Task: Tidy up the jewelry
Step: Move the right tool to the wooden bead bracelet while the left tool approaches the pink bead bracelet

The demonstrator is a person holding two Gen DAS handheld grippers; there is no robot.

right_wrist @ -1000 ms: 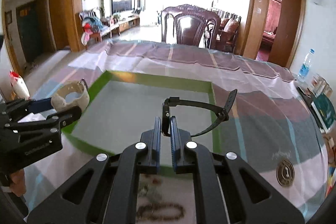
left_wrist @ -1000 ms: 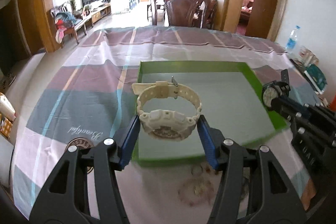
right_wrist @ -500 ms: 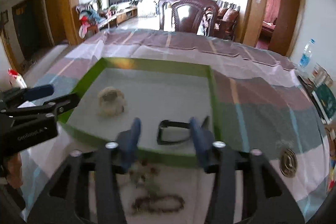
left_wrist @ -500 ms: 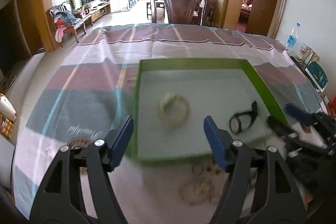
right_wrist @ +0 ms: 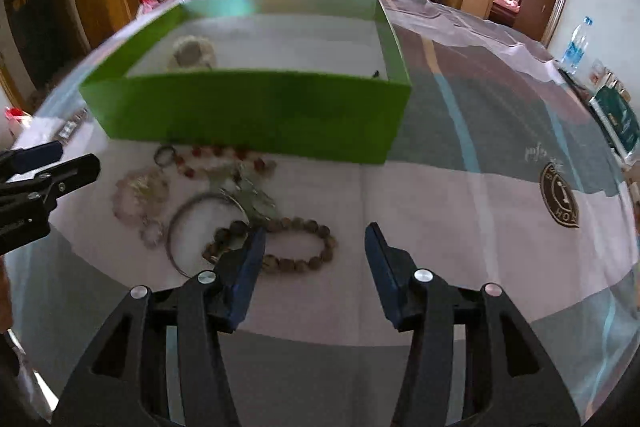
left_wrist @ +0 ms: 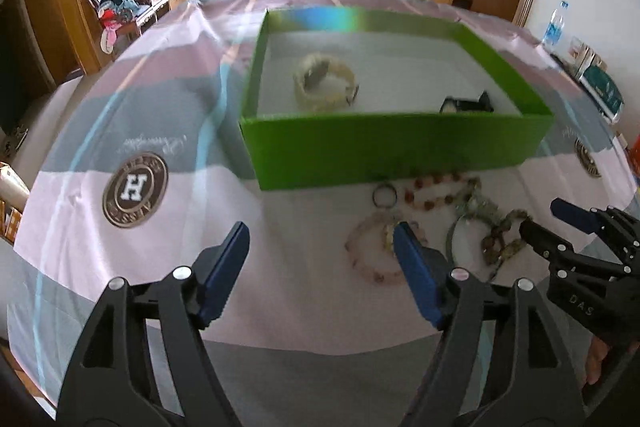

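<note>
Left wrist view: the left gripper, jaws opening and empty, hangs above the cloth beside a pink bead bracelet; the cream watch lies in the green box.

Right wrist view: the right gripper, spread and empty, hangs by the brown bead bracelet. The pieces overlap, so one pick could drag its neighbours.

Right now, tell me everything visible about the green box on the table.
The green box is a shallow, open-topped rectangular box, cardboard by the look of it, bright green outside with a pale grey-white floor. It sits flat on the striped tablecloth. Inside lie a cream watch toward the left and a black watch near the front right corner, partly hidden by the front wall. Loose bracelets lie on the cloth just in front; whether any touch the wall is unclear. Neither gripper touches it.
</note>
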